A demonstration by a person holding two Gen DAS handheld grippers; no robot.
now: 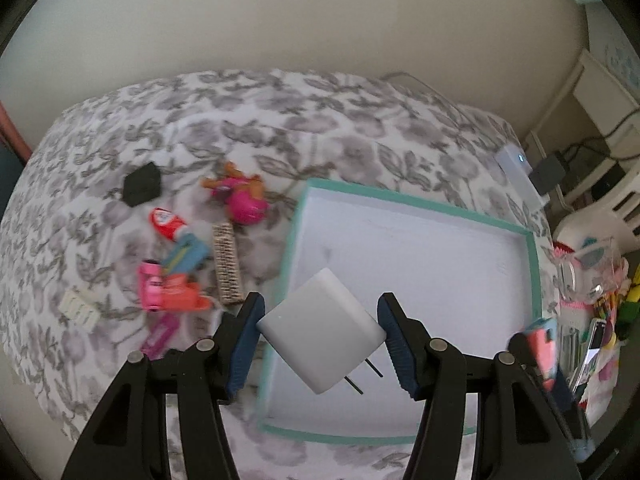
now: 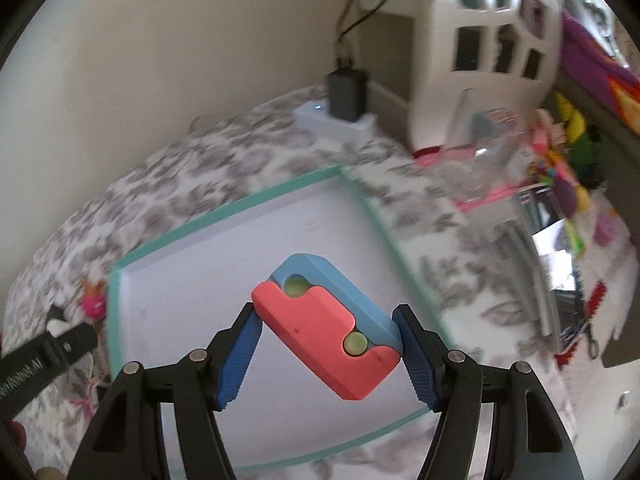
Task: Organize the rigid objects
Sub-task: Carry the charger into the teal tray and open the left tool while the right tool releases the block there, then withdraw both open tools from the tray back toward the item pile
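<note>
White charger (image 1: 320, 332) sits clenched in the left tool (image 1: 322, 338) above the tray (image 1: 534, 272), gripped corner to corner, prongs aimed down toward the camera. Right tool (image 2: 328, 354) clamps the pink-blue block (image 2: 328, 328) over the same tray, long axis diagonal. Tray floor shows bare: nothing deposited yet. Several toys (image 1: 188, 264) remain on the bed (image 1: 360, 128).

I saw a plain cream wall (image 1: 320, 20) behind a bed under a grey floral cover (image 1: 280, 120). White furniture with cut-out openings (image 2: 492, 40) stood at the side (cables trailed down the wall there), in soft, even light.
</note>
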